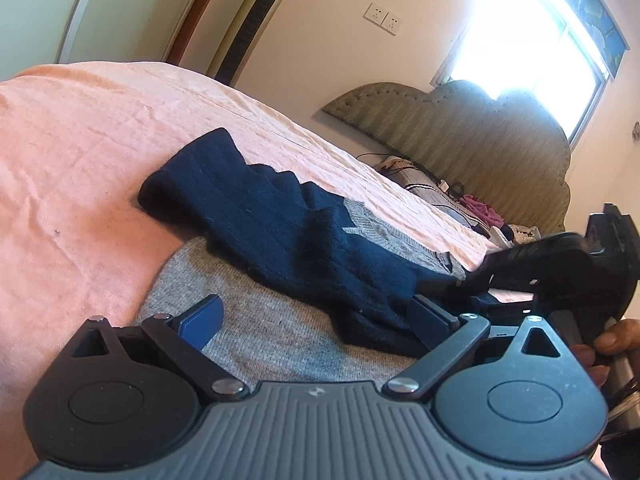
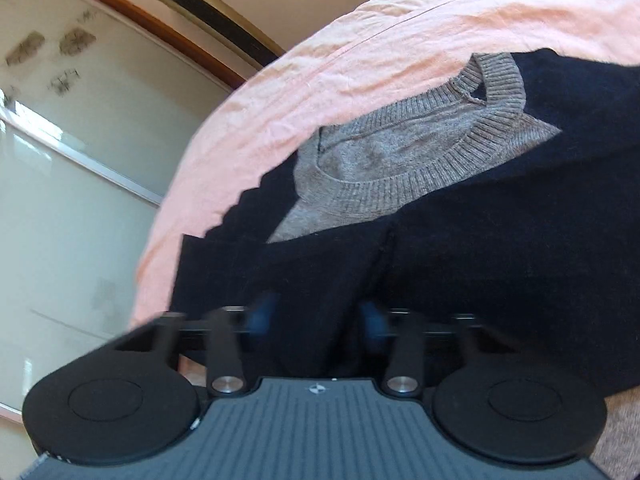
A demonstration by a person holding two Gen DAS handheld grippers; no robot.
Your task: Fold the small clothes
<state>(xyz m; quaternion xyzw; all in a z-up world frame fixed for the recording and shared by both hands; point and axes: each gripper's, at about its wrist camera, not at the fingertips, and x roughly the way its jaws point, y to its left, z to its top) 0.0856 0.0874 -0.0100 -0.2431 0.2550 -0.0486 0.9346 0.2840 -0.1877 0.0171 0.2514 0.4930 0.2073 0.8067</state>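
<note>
A small sweater lies on the pink bedsheet [image 1: 80, 152]. Its body is grey [image 1: 280, 340] and its sleeves are navy [image 1: 280, 224]. A navy sleeve is folded across the grey body. My left gripper [image 1: 316, 320] is open, low over the grey body, with its right finger at the navy sleeve's edge. My right gripper [image 2: 316, 316] is partly closed, with navy sleeve fabric [image 2: 480, 264] between its blurred fingers. The grey ribbed collar [image 2: 420, 164] shows beyond it. The right gripper also shows in the left wrist view [image 1: 560, 264], at the sweater's right side.
A padded green headboard [image 1: 480, 140] stands at the far end of the bed, with a pile of clothes and cables [image 1: 460, 196] below it. A tall gold tower fan [image 1: 256, 20] stands by the wall. A bright window [image 1: 532, 40] is behind the headboard.
</note>
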